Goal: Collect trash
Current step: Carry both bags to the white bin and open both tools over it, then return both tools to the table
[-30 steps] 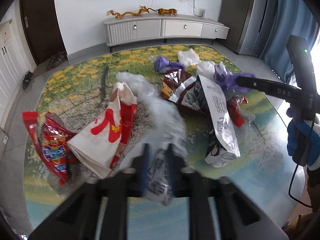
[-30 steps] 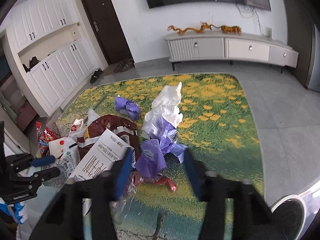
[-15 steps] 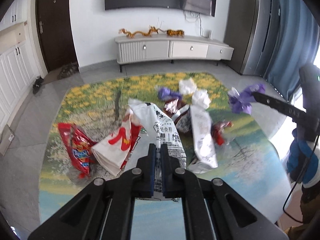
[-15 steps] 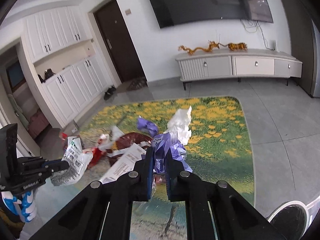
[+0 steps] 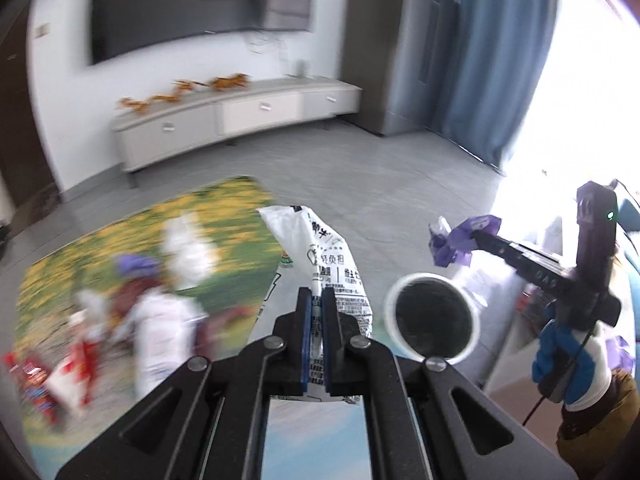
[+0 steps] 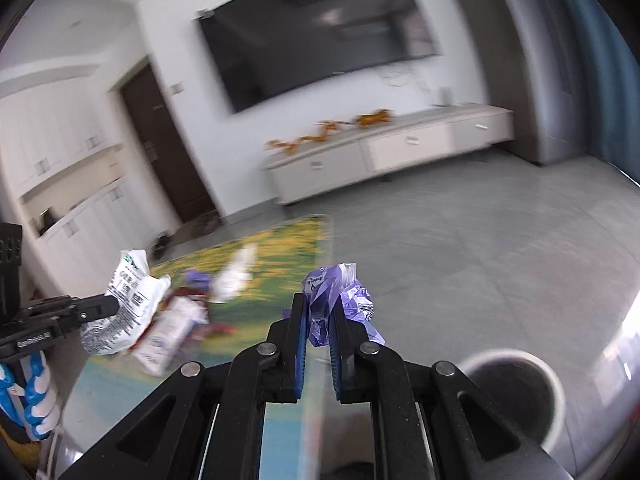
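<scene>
My left gripper is shut on a white printed wrapper and holds it in the air, left of a white-rimmed bin. My right gripper is shut on a crumpled purple wrapper; in the left wrist view that purple wrapper hangs just above the bin's far rim. The bin also shows at the lower right of the right wrist view. The white wrapper shows at the left there.
Several more wrappers lie on a yellow-green flowered mat, blurred. A low white TV cabinet stands at the far wall. Blue curtains hang at the right. Grey tile floor lies around the mat.
Both grippers have lifted their wrappers off the mat and swung right toward the bin. A second ago the right gripper was open around the purple wrapper; it has since shut.
</scene>
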`<state>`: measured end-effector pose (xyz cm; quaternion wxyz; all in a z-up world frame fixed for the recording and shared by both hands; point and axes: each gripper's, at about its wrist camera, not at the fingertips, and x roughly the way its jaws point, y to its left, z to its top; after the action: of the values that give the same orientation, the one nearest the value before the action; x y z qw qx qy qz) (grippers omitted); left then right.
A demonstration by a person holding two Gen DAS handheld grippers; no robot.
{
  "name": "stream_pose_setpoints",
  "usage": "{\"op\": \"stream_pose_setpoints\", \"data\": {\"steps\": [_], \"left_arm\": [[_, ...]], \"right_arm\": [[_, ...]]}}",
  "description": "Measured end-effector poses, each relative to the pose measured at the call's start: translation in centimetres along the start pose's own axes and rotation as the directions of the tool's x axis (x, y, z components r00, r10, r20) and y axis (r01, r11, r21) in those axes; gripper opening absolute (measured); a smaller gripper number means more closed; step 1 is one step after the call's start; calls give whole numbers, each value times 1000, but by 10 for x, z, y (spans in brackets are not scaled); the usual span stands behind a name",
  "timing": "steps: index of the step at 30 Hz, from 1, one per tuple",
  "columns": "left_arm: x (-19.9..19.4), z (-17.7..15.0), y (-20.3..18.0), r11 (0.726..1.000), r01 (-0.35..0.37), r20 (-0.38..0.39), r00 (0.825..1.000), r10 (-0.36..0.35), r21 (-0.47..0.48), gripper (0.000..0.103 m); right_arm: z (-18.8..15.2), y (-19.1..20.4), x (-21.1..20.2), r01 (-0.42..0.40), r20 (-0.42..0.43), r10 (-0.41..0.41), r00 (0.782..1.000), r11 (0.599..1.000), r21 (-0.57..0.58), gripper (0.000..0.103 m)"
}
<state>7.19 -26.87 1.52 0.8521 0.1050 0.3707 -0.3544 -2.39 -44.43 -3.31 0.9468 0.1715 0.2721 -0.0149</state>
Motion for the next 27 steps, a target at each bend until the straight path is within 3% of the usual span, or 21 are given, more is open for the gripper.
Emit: {"op": "stream_pose_setpoints", "data": {"steps": [7, 11, 17, 21, 22, 25, 27], "left_arm": [[92, 29, -97, 987, 144, -121, 983, -135, 70, 4], [140, 33, -136, 977, 210, -193, 961, -197, 48, 4], [192, 34, -169, 970, 241, -243, 943, -229, 20, 6], [213, 32, -180, 954, 300, -277, 914, -296, -29, 9], [217, 32, -183, 950, 311, -282, 908, -309, -38, 10], [211, 31, -185, 941, 335, -263, 905, -334, -43, 30], [200, 33, -187, 941, 336, -234, 913, -334, -34, 32]], "right_arm": [[-37, -103, -3, 166, -107, -150, 983, 973, 159, 10], [-57, -138, 6, 217, -170, -181, 969, 950, 225, 10], [-73, -167, 20, 273, -235, -213, 948, 924, 267, 13], [-72, -173, 15, 317, -234, -252, 939, 899, 303, 51], [-71, -175, 13, 322, -232, -258, 938, 896, 307, 55], [-73, -176, 0, 346, -229, -283, 931, 884, 315, 58], [-71, -177, -8, 350, -219, -290, 932, 880, 320, 60]]}}
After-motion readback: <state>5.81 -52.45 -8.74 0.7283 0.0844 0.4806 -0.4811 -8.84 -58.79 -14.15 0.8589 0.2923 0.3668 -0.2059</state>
